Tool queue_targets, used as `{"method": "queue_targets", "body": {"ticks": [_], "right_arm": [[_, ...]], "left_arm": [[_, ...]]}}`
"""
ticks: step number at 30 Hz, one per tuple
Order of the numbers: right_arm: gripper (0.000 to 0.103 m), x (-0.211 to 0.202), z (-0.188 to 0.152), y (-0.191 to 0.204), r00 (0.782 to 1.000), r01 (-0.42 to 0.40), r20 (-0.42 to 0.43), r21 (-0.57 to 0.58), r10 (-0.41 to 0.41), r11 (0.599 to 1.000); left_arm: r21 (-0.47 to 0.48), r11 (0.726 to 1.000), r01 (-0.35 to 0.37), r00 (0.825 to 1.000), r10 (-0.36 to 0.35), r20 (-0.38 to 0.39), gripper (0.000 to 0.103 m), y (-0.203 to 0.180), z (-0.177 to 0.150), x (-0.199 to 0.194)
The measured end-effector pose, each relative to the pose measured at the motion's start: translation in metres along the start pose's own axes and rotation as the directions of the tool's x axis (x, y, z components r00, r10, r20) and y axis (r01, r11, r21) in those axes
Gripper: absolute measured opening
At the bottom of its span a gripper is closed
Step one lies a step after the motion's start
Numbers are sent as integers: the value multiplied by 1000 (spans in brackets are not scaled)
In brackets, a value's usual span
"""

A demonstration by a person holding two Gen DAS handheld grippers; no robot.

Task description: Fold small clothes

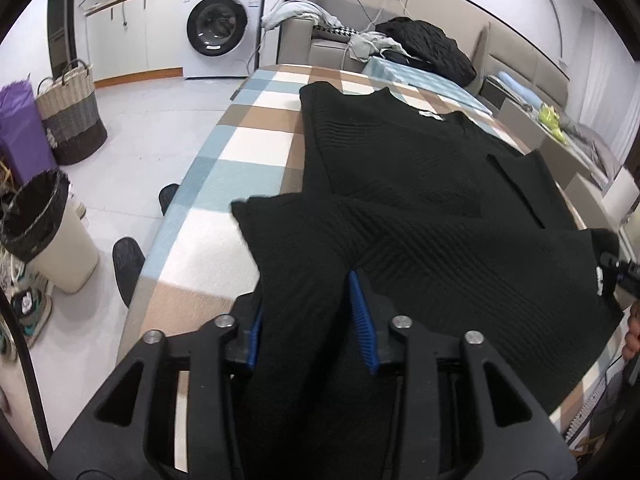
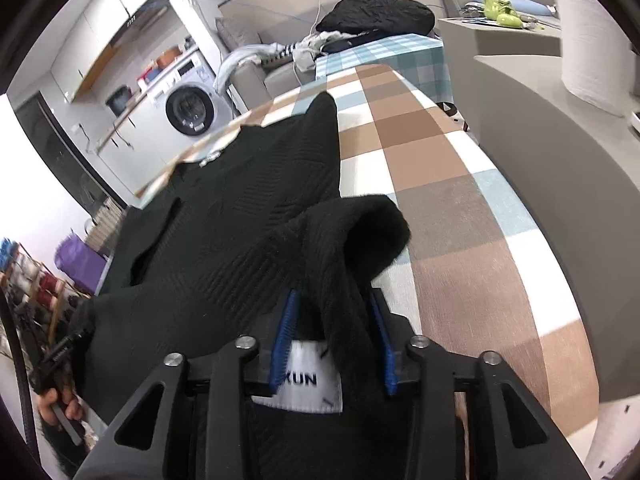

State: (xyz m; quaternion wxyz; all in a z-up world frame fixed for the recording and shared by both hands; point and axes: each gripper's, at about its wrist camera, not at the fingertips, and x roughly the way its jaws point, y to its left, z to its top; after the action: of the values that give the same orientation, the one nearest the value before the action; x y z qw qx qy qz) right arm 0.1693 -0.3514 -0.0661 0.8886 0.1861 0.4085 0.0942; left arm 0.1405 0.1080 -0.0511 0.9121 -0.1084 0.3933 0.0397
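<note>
Two hand-held grippers, left hand-held gripper [image 1: 310, 320] and right hand-held gripper [image 2: 334, 340], each pinching black sweater [image 1: 420, 168] cloth above the checked desk [image 1: 240, 148].

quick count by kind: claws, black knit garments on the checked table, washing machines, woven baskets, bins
claws: 2, left claw and right claw, both gripping the garment
black knit garment: 1, on the checked table
washing machine: 1
woven basket: 1
bin: 1
total: 6
</note>
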Motion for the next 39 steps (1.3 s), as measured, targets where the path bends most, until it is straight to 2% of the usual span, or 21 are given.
{"method": "queue_targets", "body": {"ticks": [5, 7, 11, 17, 19, 20, 21, 22, 23, 24, 26, 32, 39], "right_arm": [[42, -17, -15, -10, 1000, -16, 11, 21, 16, 1000], [44, -22, -20, -14, 1000, -17, 16, 29, 17, 999], [47, -28, -26, -18, 1000, -13, 0, 27, 13, 1000], [47, -36, -36, -16, 1000, -30, 4, -18, 30, 999], [44, -37, -37, -15, 1000, -20, 11, -29, 20, 999], [34, -37, -37, -14, 1000, -13, 13, -39, 14, 999], [26, -37, -37, -12, 1000, -5, 15, -55, 6, 998], [16, -38, -38, -10, 1000, 2, 20, -66, 0, 998], [10, -39, -39, -9, 1000, 10, 19, -78, -8, 997], [8, -42, -39, -7, 1000, 2, 31, -89, 1, 996], [4, -48, -36, -7, 997, -12, 69, -98, 19, 995], [3, -76, -26, -12, 971, -99, 214, -37, 105, 994], [3, -77, -1, 0, 957, -131, 260, -19, 132, 991]], "left_arm": [[-7, 1000, -3, 1000, 4, 29, 38, 4, -9, -19], [-6, 1000, -9, 999, 10, 33, 47, 5, -12, -25], [-4, 1000, -15, 999, 15, 29, 48, 8, -21, -34], [-3, 1000, -23, 1000, 23, 11, 48, 12, -31, -37], [3, 1000, -21, 1000, 21, 2, 47, 11, -33, -34], [9, 1000, -23, 1000, 23, 1, 44, 10, -35, -34], [17, 999, -29, 1000, 29, 8, 31, 9, -35, -33], [27, 999, -37, 999, 37, 13, 23, 8, -35, -33], [38, 999, -35, 999, 34, 20, 19, 7, -36, -35], [44, 999, -30, 999, 28, 42, 12, 6, -36, -39], [57, 998, -23, 997, 19, 75, 4, 4, -34, -47], [47, 999, 8, 985, -16, 171, 4, 1, -18, -70], [32, 999, 24, 973, -31, 230, 4, 0, 14, -80]]}}
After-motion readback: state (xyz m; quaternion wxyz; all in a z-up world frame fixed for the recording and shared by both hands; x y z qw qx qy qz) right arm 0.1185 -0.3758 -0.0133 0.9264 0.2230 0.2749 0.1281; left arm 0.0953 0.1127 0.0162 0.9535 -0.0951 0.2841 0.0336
